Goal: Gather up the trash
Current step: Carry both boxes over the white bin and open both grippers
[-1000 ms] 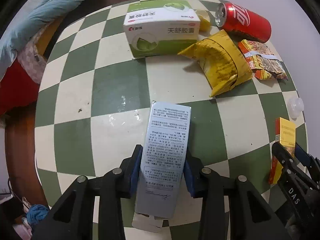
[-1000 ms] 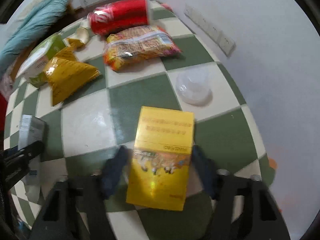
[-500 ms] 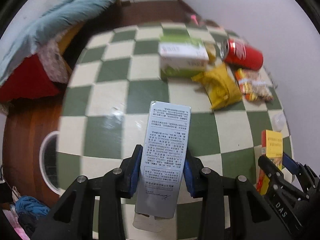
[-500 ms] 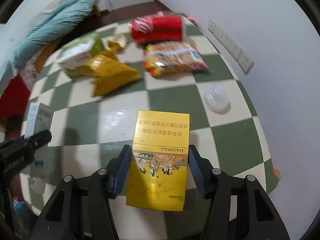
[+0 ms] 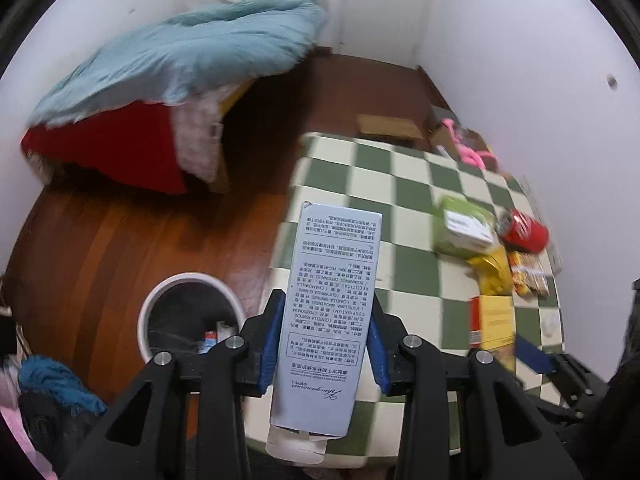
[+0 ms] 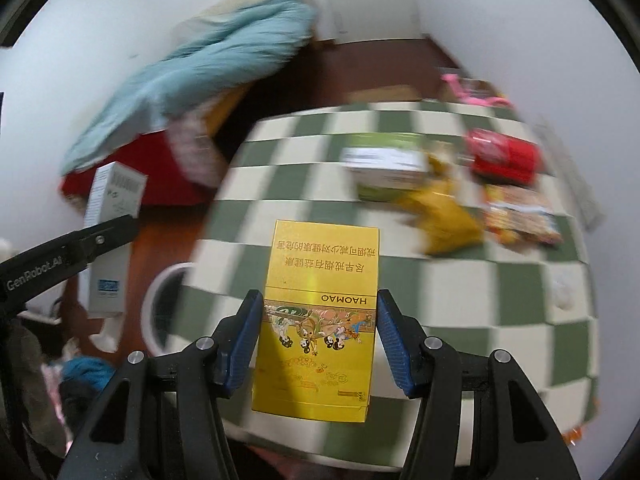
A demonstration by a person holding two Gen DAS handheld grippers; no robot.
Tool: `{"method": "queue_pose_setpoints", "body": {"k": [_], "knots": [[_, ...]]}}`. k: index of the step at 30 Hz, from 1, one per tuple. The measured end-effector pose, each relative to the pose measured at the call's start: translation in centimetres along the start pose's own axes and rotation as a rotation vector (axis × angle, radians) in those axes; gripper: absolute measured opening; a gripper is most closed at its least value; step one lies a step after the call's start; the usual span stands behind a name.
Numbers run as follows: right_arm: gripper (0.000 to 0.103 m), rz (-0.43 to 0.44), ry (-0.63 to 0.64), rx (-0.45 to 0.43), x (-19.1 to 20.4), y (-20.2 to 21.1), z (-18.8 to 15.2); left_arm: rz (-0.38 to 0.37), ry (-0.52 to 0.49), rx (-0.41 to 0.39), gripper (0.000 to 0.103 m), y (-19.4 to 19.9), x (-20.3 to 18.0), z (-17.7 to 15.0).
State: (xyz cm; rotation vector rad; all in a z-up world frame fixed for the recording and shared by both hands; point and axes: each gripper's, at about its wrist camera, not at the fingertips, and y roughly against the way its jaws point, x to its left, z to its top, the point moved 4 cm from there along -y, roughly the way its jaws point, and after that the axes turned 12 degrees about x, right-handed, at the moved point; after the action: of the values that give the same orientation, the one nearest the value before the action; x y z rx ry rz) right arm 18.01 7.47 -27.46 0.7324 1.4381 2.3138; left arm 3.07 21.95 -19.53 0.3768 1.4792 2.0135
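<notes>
Both tools carry a load clear of the worktop (image 5: 404, 264), a surface covered in a green-and-cream checked pattern. The left tool (image 5: 326, 342) pinches a tall pale-blue box (image 5: 330, 304) between its blue pads, gripped about its lower half, with the open bottom flap hanging below the jaws. The right tool (image 6: 318, 342) pinches a yellow box (image 6: 320, 312) marked HAOMAO, gripped at mid-height.

The step in hand appears to be the carry: each box is lifted and on its way to the bin (image 5: 154, 304), a white-rimmed round container with a dark liner that stands on the wooden floor (image 5: 100, 240) at the near left, off the worktop's left edge. In the left wrist view the bin lies just left of the blue box; some litter already shows inside it.

Remaining on the far right of the worktop are a green-and-white box (image 5: 464, 230), a red can (image 5: 524, 234) on its side, a yellow bag (image 5: 494, 274), a snack wrapper (image 5: 528, 278) and a clear plastic lid (image 5: 550, 322).

The next move calls for bringing each box over the bin's mouth before the jaws spread; the tall box probably needs centring or tilting so that it does not catch the rim. Motion blur limits finer detail.
</notes>
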Motion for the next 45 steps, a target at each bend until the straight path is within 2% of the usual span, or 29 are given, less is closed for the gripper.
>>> {"method": "queue_pose_setpoints", "body": {"k": [4, 8, 11, 16, 18, 19, 20, 22, 24, 27, 28, 33, 40, 45], "knots": [[0.059, 0.105, 0.063, 0.063, 6.0, -3.4, 1.5, -0.027, 0.109, 0.028, 0.034, -0.3, 6.4, 0.3], [0.059, 0.156, 0.109, 0.148, 11.3, -8.5, 2.7, -0.051, 0.239, 0.107, 0.034, -3.7, 14.3, 0.1], [0.059, 0.168, 0.141, 0.218, 14.5, -12.3, 3.3, -0.060, 0.319, 0.171, 0.034, -7.1, 19.2, -0.1], [0.059, 0.137, 0.194, 0.334, 19.3, -19.3, 4.2, -0.088, 0.383, 0.261, 0.035, -12.3, 24.9, -0.3], [0.059, 0.132, 0.205, 0.369, 20.7, -21.4, 4.4, -0.056, 0.394, 0.284, 0.036, -13.9, 26.7, -0.5], [0.059, 0.128, 0.213, 0.393, 21.4, -22.7, 4.5, -0.039, 0.402, 0.299, 0.041, -14.6, 27.5, -0.8], [0.059, 0.124, 0.213, 0.411, 22.1, -23.9, 4.5, -0.036, 0.411, 0.305, 0.047, -15.0, 28.1, -1.0], [0.059, 0.124, 0.219, 0.454, 23.1, -26.0, 4.4, -0.036, 0.441, 0.302, 0.083, -15.4, 29.3, -1.6], [0.060, 0.115, 0.218, 0.504, 23.7, -28.2, 4.1, -0.034, 0.470, 0.296, 0.095, -15.6, 30.4, -2.4], [0.062, 0.111, 0.222, 0.568, 24.3, -30.5, 3.7, -0.012, 0.488, 0.314, 0.095, -15.7, 31.1, -3.6], [0.077, 0.111, 0.227, 0.581, 24.4, -31.0, 3.4, -0.002, 0.487, 0.309, 0.095, -15.5, 31.2, -3.8], [0.099, 0.092, 0.296, 0.591, 25.5, -31.2, 2.7, 0.096, 0.499, 0.275, 0.096, -14.2, 31.1, -5.1], [0.100, -0.043, 0.386, 0.534, 25.4, -27.6, 2.2, 0.197, 0.473, 0.219, 0.096, -10.7, 29.9, -6.5], [0.100, -0.084, 0.400, 0.500, 25.0, -25.0, 2.0, 0.232, 0.448, 0.193, 0.096, -8.6, 28.9, -6.9]]}}
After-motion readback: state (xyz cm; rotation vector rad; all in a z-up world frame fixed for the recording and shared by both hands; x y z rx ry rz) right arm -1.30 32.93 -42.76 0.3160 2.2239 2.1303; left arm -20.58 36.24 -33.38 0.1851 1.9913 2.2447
